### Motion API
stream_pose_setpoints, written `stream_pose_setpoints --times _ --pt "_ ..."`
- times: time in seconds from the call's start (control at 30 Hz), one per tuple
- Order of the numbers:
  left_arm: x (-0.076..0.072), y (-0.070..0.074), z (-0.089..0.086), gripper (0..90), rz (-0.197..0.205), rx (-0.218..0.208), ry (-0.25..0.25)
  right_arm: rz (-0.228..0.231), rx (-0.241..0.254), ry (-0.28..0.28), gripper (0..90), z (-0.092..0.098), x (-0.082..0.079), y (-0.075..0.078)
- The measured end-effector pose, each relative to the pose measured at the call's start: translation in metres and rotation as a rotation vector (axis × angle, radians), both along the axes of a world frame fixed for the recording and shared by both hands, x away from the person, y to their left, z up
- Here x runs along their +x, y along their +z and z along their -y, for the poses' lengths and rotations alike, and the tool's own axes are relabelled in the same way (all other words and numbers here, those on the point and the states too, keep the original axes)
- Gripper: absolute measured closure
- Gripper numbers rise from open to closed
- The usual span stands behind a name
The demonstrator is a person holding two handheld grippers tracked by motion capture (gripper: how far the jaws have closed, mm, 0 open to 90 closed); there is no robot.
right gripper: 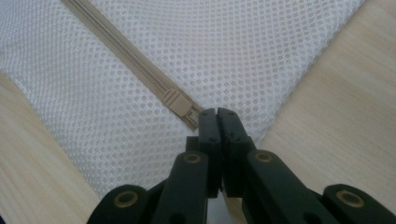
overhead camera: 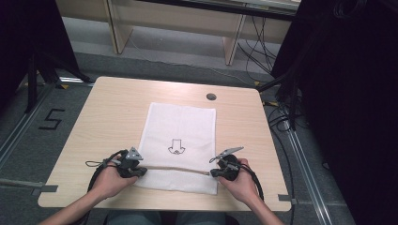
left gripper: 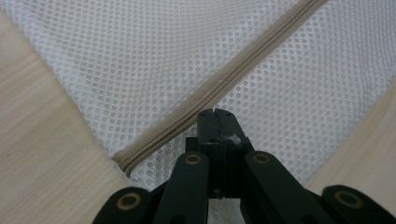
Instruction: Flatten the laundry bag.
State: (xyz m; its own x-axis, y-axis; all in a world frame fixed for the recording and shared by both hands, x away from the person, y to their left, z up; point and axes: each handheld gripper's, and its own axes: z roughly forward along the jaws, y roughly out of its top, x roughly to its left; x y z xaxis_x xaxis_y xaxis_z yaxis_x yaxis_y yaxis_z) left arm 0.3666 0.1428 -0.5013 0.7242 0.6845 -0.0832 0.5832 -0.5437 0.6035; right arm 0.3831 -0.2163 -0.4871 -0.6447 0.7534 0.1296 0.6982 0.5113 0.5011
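White mesh laundry bag (overhead camera: 180,136) flat at tabletop (overhead camera: 108,117) centre; left hand-held gripper (overhead camera: 133,171) at 8 o'clock and right hand-held gripper (overhead camera: 217,173) at 4 o'clock, jaws together, pinching the zipper (overhead camera: 176,168) ends, likely for unzipping.

White mesh bag (overhead camera: 180,140) lies flat, zipper (overhead camera: 176,169) closed.

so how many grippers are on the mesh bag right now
2. The left gripper sits at the near left end of the zipper on the mesh bag; the right gripper is at the zipper's right end, by the slider.
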Motion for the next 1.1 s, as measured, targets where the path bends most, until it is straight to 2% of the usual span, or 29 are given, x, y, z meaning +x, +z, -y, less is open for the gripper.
stream_pose_setpoints --times 0.03,0.07,0.13,0.17,0.2,0.23,0.27,0.33,0.4,0.43,0.47,0.53,0.57,0.6,0.63,0.67,0.7,0.77,0.83,0.87,0.9,0.93,0.97,1.0,1.03,1.1 --pt "-0.002 -0.001 0.001 89.3 -0.004 -0.014 0.016 0.006 -0.002 0.008 89.4 0.000 0.000 0.000" --pt "-0.004 -0.001 0.001 89.3 0.000 -0.009 0.006 -0.020 -0.006 -0.012 89.4 -0.001 -0.002 0.001" --pt "-0.008 0.000 0.001 89.3 -0.004 -0.006 0.003 -0.003 -0.004 0.013 89.4 0.000 -0.003 0.000" --pt "-0.010 0.001 0.002 89.3 -0.023 -0.001 -0.003 -0.029 -0.007 -0.006 89.4 -0.001 -0.005 0.001" --pt "-0.012 0.000 0.003 89.3 -0.015 -0.002 -0.002 -0.010 -0.012 0.015 89.4 0.000 -0.004 0.000" --pt "-0.014 0.001 0.003 89.3 -0.019 0.005 -0.017 -0.036 -0.015 -0.004 89.5 -0.001 -0.007 0.002" --pt "-0.015 0.001 0.004 89.3 -0.014 0.014 -0.021 -0.019 -0.016 0.014 89.5 0.000 -0.007 0.001" --pt "-0.016 0.002 0.005 89.1 -0.028 0.025 -0.031 -0.026 -0.017 0.014 89.5 0.001 -0.009 0.001" --pt "-0.016 0.003 0.006 89.1 -0.022 0.032 -0.047 -0.038 -0.012 0.010 89.5 0.002 -0.010 0.001" --pt "-0.017 0.002 0.007 89.1 -0.025 0.026 -0.035 -0.062 -0.021 -0.011 89.5 0.002 -0.012 0.003" --pt "-0.018 0.001 0.009 89.1 -0.011 0.017 -0.036 -0.075 -0.022 -0.012 89.5 0.003 -0.013 0.003" --pt "-0.018 0.002 0.012 89.0 -0.010 0.027 -0.042 -0.072 -0.024 -0.015 89.6 0.005 -0.013 0.003" --pt "-0.018 0.002 0.013 89.0 -0.001 0.027 -0.049 -0.072 -0.023 0.004 89.6 0.007 -0.013 0.003" --pt "-0.018 0.002 0.014 89.0 -0.013 0.031 -0.054 -0.088 -0.027 -0.015 89.6 0.008 -0.013 0.004" --pt "-0.018 0.002 0.015 88.9 0.004 0.029 -0.053 -0.096 -0.024 -0.019 89.6 0.009 -0.013 0.004" --pt "-0.018 0.001 0.017 88.8 0.006 0.022 -0.049 -0.094 -0.024 -0.021 89.6 0.010 -0.012 0.003" --pt "-0.017 0.001 0.016 88.4 0.004 0.027 -0.054 -0.073 -0.014 0.002 89.6 0.011 -0.011 0.002" --pt "-0.016 0.003 0.016 85.4 -0.007 0.019 -0.060 -0.074 -0.021 0.002 89.5 0.011 -0.011 0.003" --pt "-0.015 0.007 0.014 82.4 0.014 0.004 -0.080 -0.077 -0.022 -0.011 86.7 0.010 -0.012 0.005" --pt "-0.015 0.009 0.014 81.2 0.023 -0.031 -0.061 -0.062 -0.014 -0.005 86.0 0.011 -0.013 0.007" --pt "-0.014 0.012 0.013 79.8 0.050 -0.043 -0.053 -0.022 0.009 0.017 85.9 0.013 -0.012 0.010" --pt "-0.013 0.016 0.012 77.7 0.072 -0.060 -0.065 0.000 0.026 0.003 85.8 0.016 -0.011 0.016" --pt "-0.012 0.017 0.011 75.4 0.096 -0.085 -0.067 0.013 0.060 -0.036 85.6 0.018 -0.012 0.020" --pt "-0.011 0.019 0.010 73.8 0.117 -0.089 -0.072 0.032 0.072 -0.049 85.4 0.022 -0.011 0.024" --pt "-0.011 0.019 0.010 71.9 0.119 -0.111 -0.059 0.059 0.078 -0.055 85.1 0.028 -0.010 0.026" --pt "-0.008 0.019 0.010 68.6 0.164 -0.105 -0.096 0.060 0.095 -0.081 83.8 0.035 -0.008 0.024"
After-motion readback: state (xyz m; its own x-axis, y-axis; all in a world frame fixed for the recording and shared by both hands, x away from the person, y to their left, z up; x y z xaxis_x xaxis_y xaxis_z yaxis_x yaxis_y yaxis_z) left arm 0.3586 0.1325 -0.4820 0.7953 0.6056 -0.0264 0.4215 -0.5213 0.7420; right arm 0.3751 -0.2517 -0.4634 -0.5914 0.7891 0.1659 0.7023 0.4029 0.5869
